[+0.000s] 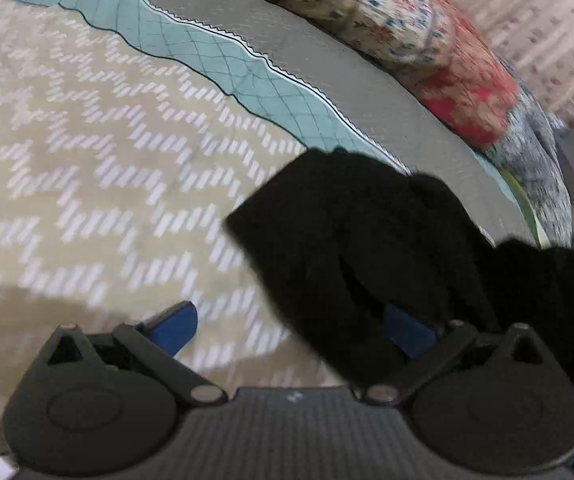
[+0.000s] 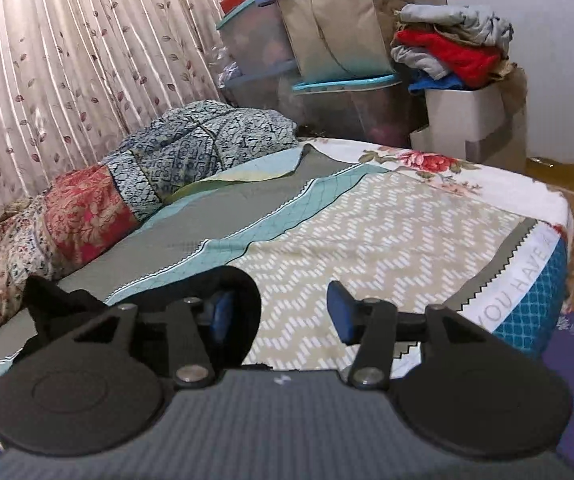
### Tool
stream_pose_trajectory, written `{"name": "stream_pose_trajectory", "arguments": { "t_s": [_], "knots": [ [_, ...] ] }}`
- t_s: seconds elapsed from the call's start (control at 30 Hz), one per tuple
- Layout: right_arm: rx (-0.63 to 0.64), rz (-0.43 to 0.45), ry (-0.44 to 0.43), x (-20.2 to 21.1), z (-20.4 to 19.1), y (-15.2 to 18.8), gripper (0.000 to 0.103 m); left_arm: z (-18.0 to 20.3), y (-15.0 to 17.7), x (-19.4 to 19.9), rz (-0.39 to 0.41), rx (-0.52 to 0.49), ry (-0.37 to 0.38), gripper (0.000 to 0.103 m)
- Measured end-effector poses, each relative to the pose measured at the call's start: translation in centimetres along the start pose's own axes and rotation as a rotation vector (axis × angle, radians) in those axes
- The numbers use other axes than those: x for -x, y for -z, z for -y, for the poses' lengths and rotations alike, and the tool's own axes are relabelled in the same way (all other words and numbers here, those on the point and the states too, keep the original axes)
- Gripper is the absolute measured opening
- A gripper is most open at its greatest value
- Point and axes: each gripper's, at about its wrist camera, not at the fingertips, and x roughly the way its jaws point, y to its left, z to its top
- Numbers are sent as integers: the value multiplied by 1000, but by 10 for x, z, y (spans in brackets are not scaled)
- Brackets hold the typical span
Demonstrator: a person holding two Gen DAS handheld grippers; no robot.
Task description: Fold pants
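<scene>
The black pants (image 1: 347, 232) lie bunched on the patterned bedspread (image 1: 87, 160) in the left wrist view, right of centre. My left gripper (image 1: 291, 328) stands wide open. Its left pad (image 1: 175, 326) is over bare bedspread, and the cloth drapes over its right pad (image 1: 407, 334). In the right wrist view a fold of the black pants (image 2: 247, 300) hangs around the left finger of my right gripper (image 2: 283, 314). That gripper's jaws stand apart, with only bedspread (image 2: 367, 220) showing in the gap. Neither gripper presses on the cloth.
A rumpled patchwork quilt (image 2: 107, 200) lies along the far side of the bed, by the leaf-print curtain (image 2: 67, 60). Stacked storage boxes (image 2: 287, 60) and a white bin piled with clothes (image 2: 455, 52) stand beyond the bed. The bed's edge drops to a wooden floor (image 2: 567, 184) on the right.
</scene>
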Motion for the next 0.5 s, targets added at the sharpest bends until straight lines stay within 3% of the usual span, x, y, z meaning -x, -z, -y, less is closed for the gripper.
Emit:
{"name": "stream_pose_trajectory", "arguments": {
  "t_s": [0.03,0.07,0.1,0.13,0.2,0.37,0.5],
  "knots": [
    [5,7,-7,1,-1,2,60,4,-2,-4,15,-10,1,82],
    [8,10,-16,0,-3,2,60,10,-4,-9,11,-30,8,35],
    [10,5,-32,-2,-5,3,59,13,-6,-12,-13,-31,2,10],
    [12,-10,-57,-5,-7,2,46,12,-8,-12,-35,-9,11,10],
    [24,-30,-99,-9,-13,0,13,8,-9,11,3,-4,68,10],
    [38,7,-158,-2,-24,-12,13,-32,3,129,124,-26,230,9],
    [88,-80,-247,1,-22,-16,16,-88,37,208,132,-18,225,10]
  ]
}}
